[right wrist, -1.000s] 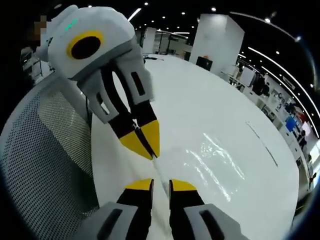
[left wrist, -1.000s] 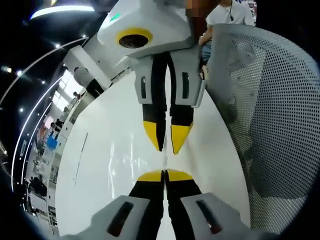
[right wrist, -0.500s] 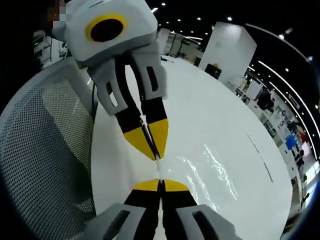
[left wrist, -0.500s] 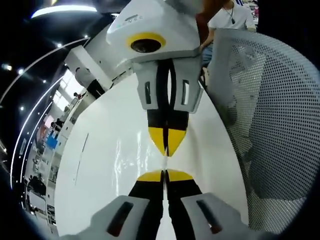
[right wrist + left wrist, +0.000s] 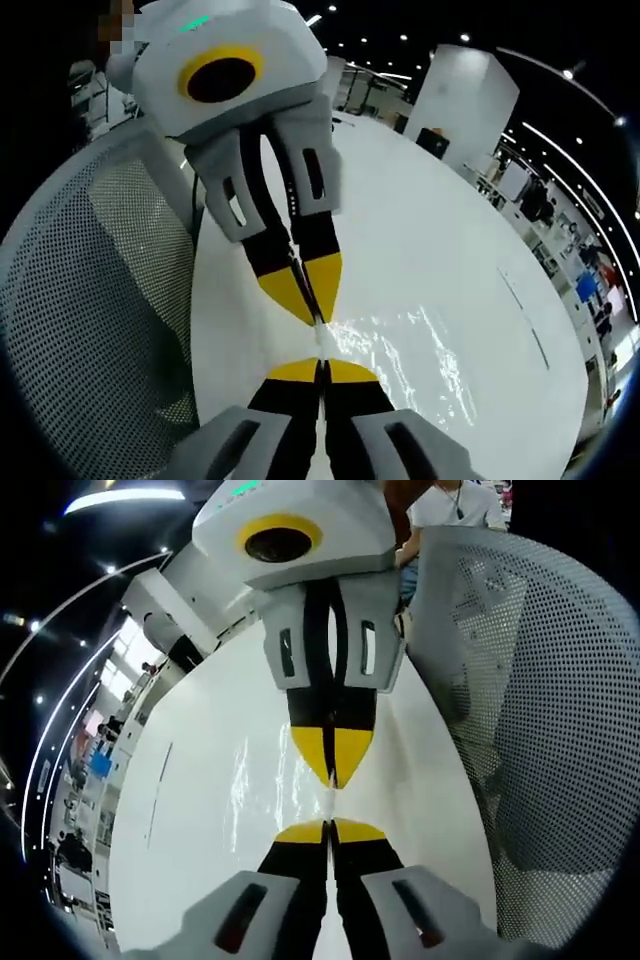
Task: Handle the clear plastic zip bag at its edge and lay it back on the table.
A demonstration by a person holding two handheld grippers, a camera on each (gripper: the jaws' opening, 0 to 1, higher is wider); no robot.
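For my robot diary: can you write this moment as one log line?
left gripper: shut on bag edge | right gripper: shut on bag edge | clear zip bag: pinched between both, over white table | mesh chair: beside

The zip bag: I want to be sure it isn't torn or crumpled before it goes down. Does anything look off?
Nothing stands out. The left hand-held gripper and right hand-held gripper are both shut on the edge of the clear zip bag, which hangs smooth and glossy over the white table. No tear shows; fine detail is hard to judge.

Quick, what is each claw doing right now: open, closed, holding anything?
Left claw: closed on the edge of the clear plastic bag.
Right claw: closed on the same bag edge, tip to tip with the left.
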